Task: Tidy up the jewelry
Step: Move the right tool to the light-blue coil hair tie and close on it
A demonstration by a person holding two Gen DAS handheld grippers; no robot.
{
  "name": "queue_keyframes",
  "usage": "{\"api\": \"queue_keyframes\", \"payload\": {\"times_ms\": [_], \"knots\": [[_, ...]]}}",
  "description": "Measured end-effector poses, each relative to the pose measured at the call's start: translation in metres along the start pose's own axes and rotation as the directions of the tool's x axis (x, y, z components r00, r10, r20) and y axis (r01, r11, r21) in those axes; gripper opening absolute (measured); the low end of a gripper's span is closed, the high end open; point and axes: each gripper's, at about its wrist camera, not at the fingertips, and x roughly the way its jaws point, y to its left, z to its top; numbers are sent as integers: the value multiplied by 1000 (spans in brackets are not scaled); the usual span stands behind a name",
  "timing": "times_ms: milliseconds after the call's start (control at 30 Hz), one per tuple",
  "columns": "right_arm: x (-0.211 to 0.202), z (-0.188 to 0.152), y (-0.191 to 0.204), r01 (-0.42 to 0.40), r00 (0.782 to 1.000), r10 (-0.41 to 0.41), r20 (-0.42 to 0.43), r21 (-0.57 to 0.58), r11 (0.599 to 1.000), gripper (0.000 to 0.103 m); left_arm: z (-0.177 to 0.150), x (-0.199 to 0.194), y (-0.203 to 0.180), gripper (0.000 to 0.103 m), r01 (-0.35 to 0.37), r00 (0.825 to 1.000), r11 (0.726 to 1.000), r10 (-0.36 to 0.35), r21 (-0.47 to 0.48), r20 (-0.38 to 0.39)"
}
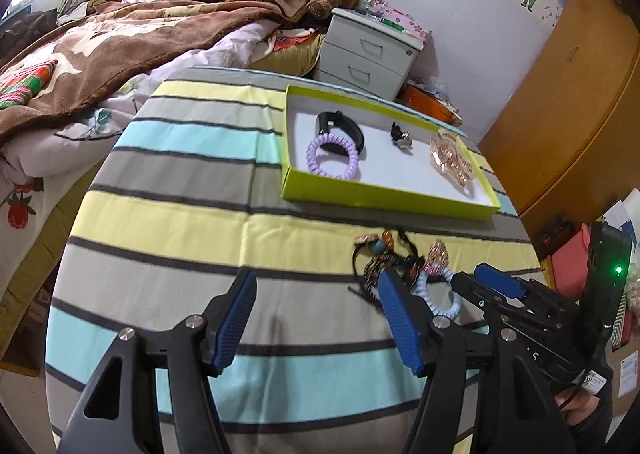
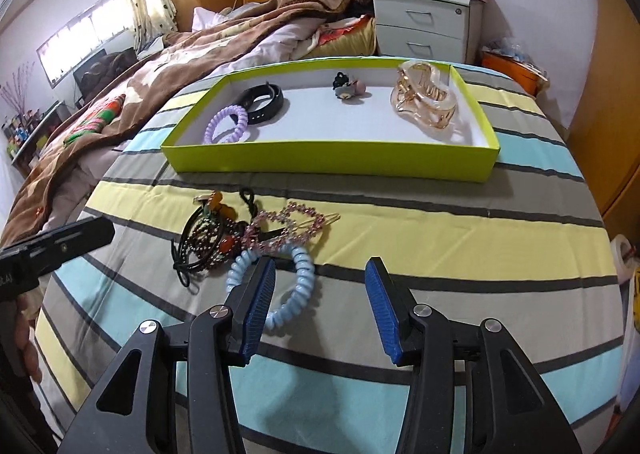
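My left gripper (image 1: pixel 316 318) hangs released over the striped bedsheet (image 1: pixel 168 213); beside it, the tangled pile of beaded bracelets and coiled blue hair tie (image 2: pixel 256 250) lies before the lime-green cardboard tray (image 2: pixel 332 161); my right gripper (image 2: pixel 320 306) gapes empty.

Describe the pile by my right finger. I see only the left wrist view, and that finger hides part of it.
Observer: The blue coil hair tie is a complete loop, lying on the cloth.
Operator: Name the pink thing beyond it.
Observer: It is a pink hair clip made of linked hearts, with a gold end.
Operator: Report the right gripper.
Observer: The right gripper is open with nothing between its fingers. Its left finger covers part of the hair tie.
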Motion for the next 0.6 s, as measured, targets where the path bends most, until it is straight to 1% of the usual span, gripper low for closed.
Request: {"api": "queue_keyframes", "payload": {"times_ms": [100,167,233,300,467,500,533,567,600], "knots": [[1,-2,7,-1,1000,1,-5,-15,1000,48,-7,-1,2,66,5,1000,1000,-5,-9,-18],[2,-3,12,31,999,-31,-11,-34,999,48,-11,-1,4,66,11,999,1000,-11,-14,-32],[3,-5,14,41,999,-41,-18,-43,998,48,-15,0,5,66,18,999,1000,-19,-20,-46],[4,-7,13,43,999,-44,-19,-41,998,48,-17,-2,6,66,25,999,999,-26,-24,-43],[2,-10,13,57,998,-58,-16,-50,997,47,-19,-5,8,66,18,999,999,-19,-29,-37],[2,-10,14,61,998,-61,-15,-54,997,46,-19,-6,9,66,18,999,999,-19,-32,-36],[1,-11,14,70,997,-71,-13,-60,996,41,-19,-6,9,66,16,999,999,-17,-32,-36],[1,-12,14,84,996,-85,-10,-64,994,33,-19,-6,8,66,13,999,999,-15,-31,-37],[0,-12,14,88,996,-88,-8,-66,994,31,-20,-5,8,66,11,999,999,-12,-30,-38]]}}
